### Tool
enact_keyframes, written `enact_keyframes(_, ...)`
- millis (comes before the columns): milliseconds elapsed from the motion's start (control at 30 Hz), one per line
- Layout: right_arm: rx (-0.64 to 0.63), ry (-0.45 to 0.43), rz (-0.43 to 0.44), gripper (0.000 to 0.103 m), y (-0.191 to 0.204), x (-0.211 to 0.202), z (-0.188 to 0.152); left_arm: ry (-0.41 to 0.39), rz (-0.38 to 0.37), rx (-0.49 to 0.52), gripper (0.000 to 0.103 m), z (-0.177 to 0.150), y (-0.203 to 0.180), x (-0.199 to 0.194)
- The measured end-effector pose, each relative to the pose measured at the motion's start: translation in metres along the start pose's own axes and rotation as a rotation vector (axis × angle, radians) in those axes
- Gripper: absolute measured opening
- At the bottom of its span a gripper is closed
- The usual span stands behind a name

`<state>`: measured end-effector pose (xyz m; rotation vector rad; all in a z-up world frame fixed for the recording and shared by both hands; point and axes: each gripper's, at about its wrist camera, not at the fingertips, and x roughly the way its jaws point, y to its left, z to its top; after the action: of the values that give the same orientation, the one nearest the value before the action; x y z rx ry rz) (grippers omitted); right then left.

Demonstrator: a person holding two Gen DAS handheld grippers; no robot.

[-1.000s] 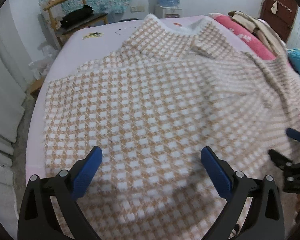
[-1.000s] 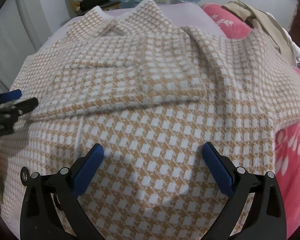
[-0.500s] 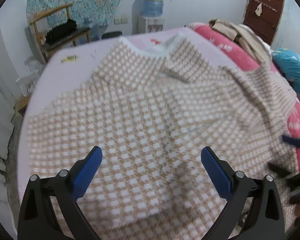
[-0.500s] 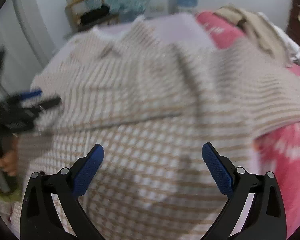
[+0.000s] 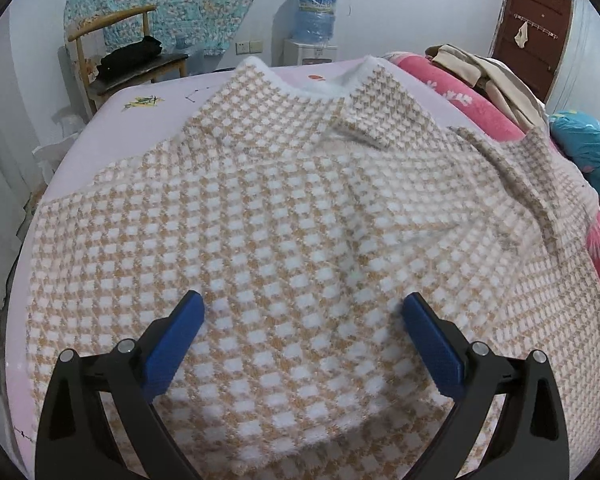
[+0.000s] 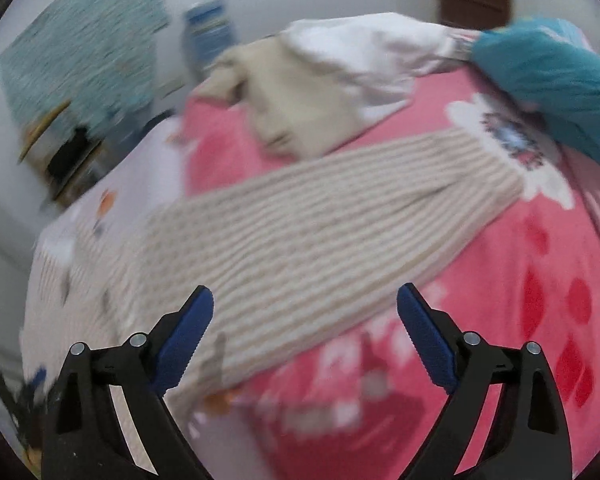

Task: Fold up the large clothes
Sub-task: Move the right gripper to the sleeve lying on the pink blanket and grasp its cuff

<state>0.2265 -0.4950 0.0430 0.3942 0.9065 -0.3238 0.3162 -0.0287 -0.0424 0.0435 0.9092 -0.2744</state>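
A large tan-and-white checked sweater [image 5: 284, 216] lies spread on a pale pink bed [image 5: 148, 108], collar at the far end, one sleeve folded across its body. My left gripper [image 5: 304, 336] is open and empty just above the sweater's near hem. My right gripper [image 6: 304, 332] is open and empty over the sweater's right sleeve [image 6: 320, 216], which stretches out over a pink flowered blanket [image 6: 520, 320]. The right wrist view is blurred by motion.
A pile of beige and white clothes [image 6: 320, 92] and a teal cloth [image 6: 556, 80] lie on the pink blanket at the far right. A wooden chair [image 5: 124, 60] with a dark item and a water dispenser [image 5: 314, 28] stand beyond the bed.
My right gripper has swung right, from over the sweater's body to over its outstretched sleeve and the pink blanket. My left gripper has pulled back a little. Both stayed open.
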Motion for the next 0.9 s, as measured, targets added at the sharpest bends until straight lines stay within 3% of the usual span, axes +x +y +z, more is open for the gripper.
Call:
enact_keyframes(167,0.144,-0.016,-0.084,0.079,-0.065,0.015,0.039,-0.003,0.002,-0.001,0.098,0.002,0.000,0.000)
enact_keyframes(467,0.474,0.033,-0.037,0.059,-0.162,0.054,0.068,-0.003,0.002,-0.001,0.098,0.000,0.000,-0.001)
enact_keyframes(600,0.554,0.056,-0.014,0.047,-0.176,0.069,0.062,-0.004,0.003,-0.001,0.098,0.000,-0.001,-0.001)
enact_keyframes(900,0.588,0.044,0.016,0.043,-0.183,0.079,0.058,-0.006,0.002,-0.001,0.098,0.001,0.000,-0.001)
